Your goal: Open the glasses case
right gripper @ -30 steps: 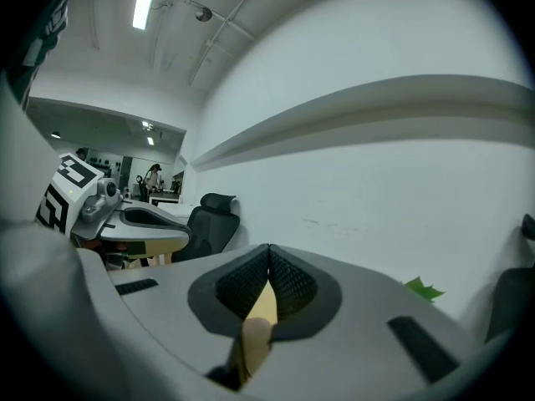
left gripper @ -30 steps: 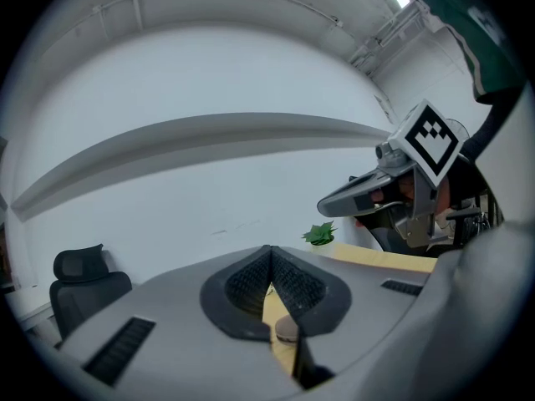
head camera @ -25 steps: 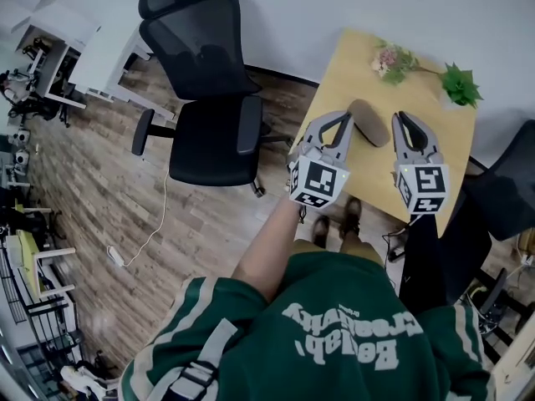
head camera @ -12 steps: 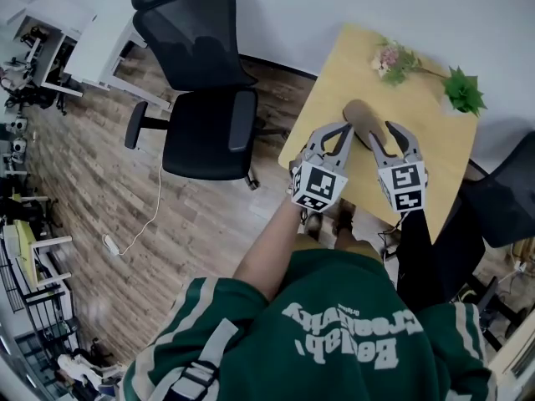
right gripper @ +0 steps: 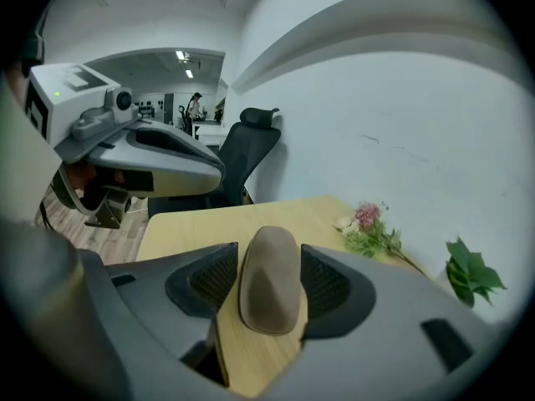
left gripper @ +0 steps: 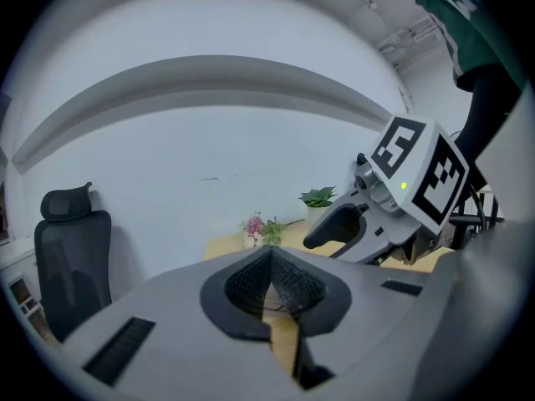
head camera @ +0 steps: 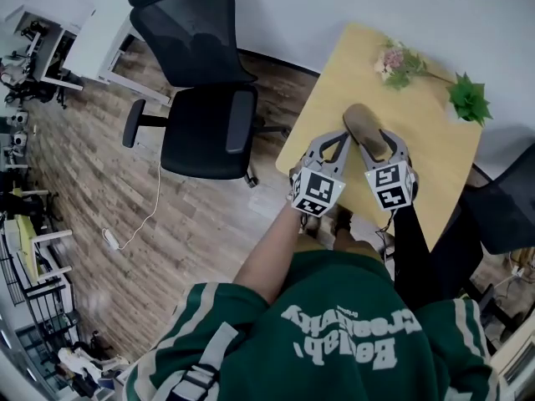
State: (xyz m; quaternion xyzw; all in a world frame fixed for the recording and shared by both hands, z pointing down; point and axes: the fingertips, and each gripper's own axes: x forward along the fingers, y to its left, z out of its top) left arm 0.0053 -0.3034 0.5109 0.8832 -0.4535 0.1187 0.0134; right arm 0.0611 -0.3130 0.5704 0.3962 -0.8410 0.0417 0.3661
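Observation:
A brown oval glasses case lies closed on the small wooden table. My right gripper reaches over its near end. Its jaws are opening and the case sits between the two pads, with a thin gap on each side. My left gripper hovers just left of the case with its jaws together and nothing in them. In the left gripper view its pads meet in a point, and the right gripper shows beside it. The right gripper view shows the left gripper at upper left.
A sprig of pink flowers and a small green plant stand at the table's far side. A black office chair is left of the table, another dark chair at right. A white cable lies on the wood floor.
Both grippers have come down toward the table. The right gripper's jaws have spread and now straddle the case's near end; the left stays shut beside it.

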